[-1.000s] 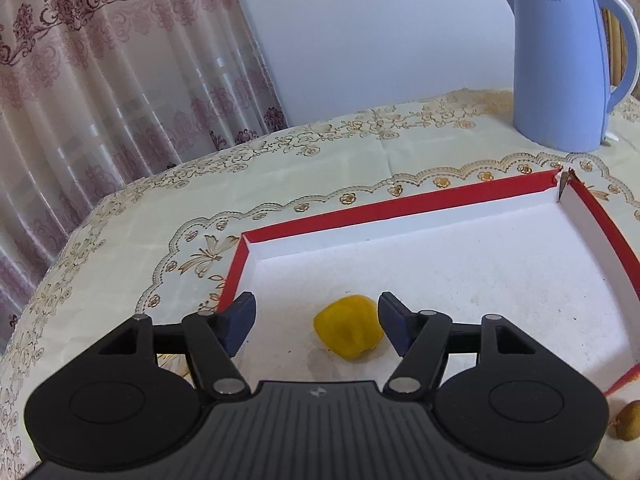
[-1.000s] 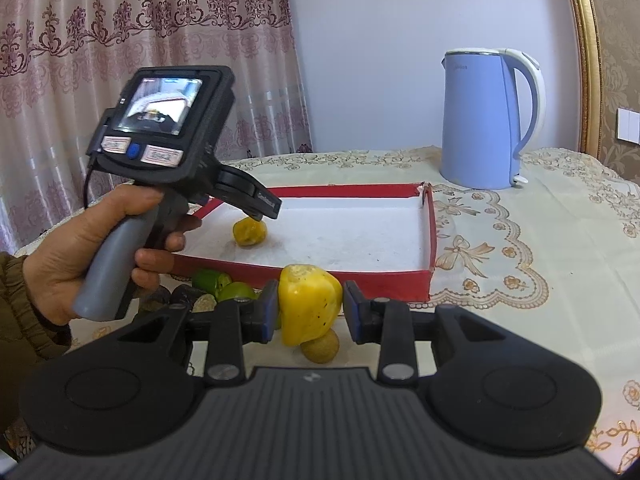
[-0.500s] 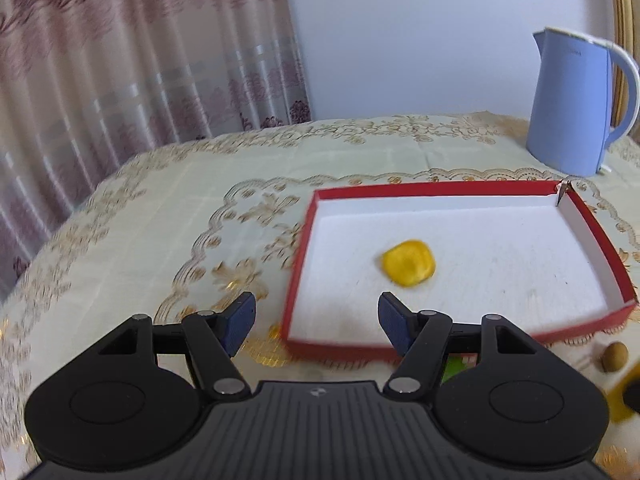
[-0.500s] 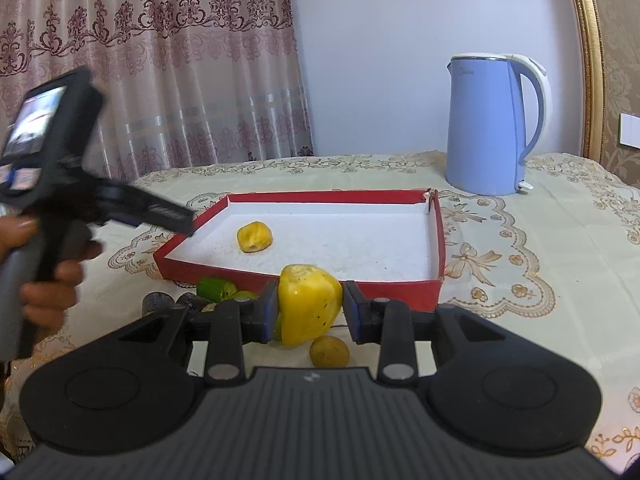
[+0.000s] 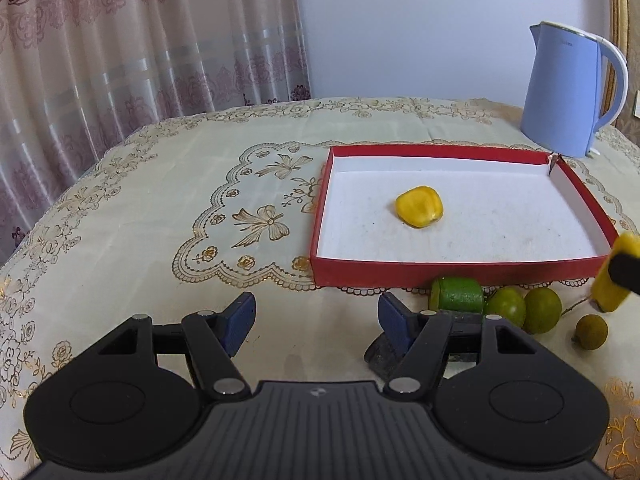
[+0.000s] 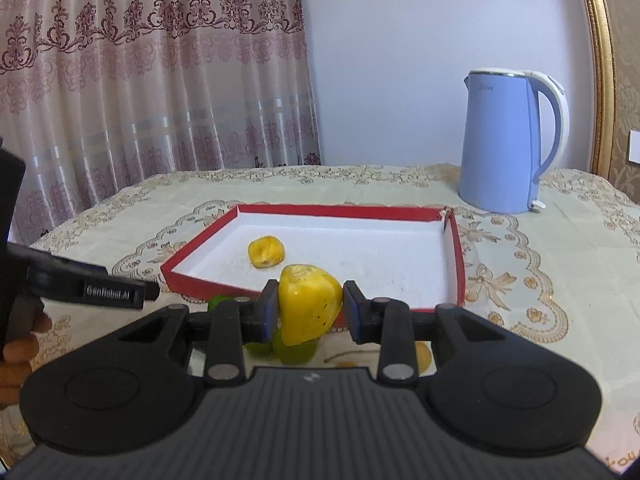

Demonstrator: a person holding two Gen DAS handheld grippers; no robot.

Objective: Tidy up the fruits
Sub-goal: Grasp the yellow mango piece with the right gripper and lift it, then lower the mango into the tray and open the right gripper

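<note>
A yellow fruit was held clamped between the blue pads of the right gripper, raised just in front of the near wall of the red tray; in the left wrist view the same fruit was seen only partly, at the right edge. The jaws of the left gripper were spread wide with nothing between them, over the patterned tablecloth in front of the tray's near left corner. A smaller yellow fruit lay on the tray's white floor, apart from every wall. Outside the tray, close by its near wall, a green cylindrical piece, two round green fruits side by side and a small brown fruit were set on the cloth (a dark object beside the left gripper's right finger could not be identified). A blue kettle was stood beyond the tray's far right corner.
</note>
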